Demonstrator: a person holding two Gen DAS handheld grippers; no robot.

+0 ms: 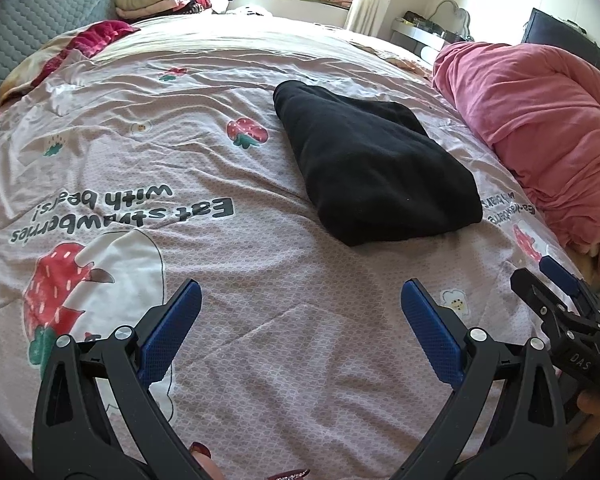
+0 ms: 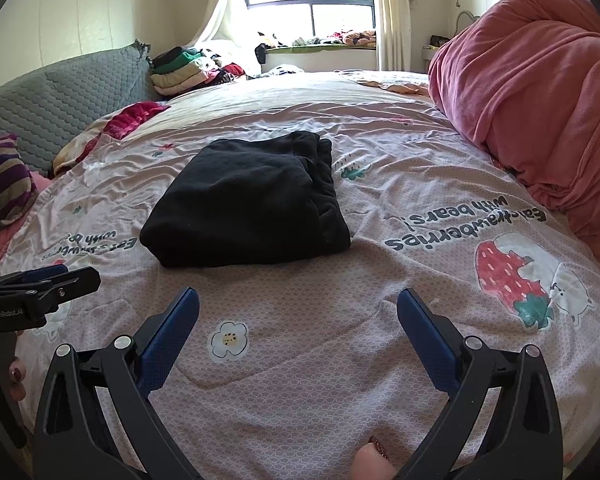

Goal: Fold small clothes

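Both grippers hover with fingers spread wide, left gripper [image 1: 300, 304] and right gripper [image 2: 298, 312], short of the black garment [image 2: 246, 204], apparently folded, on the strawberry-print bedspread [image 2: 300, 360].

Both the left gripper [image 1: 300, 308] and right gripper [image 2: 298, 312] hover side by side, jaws spread wide, holding nothing.
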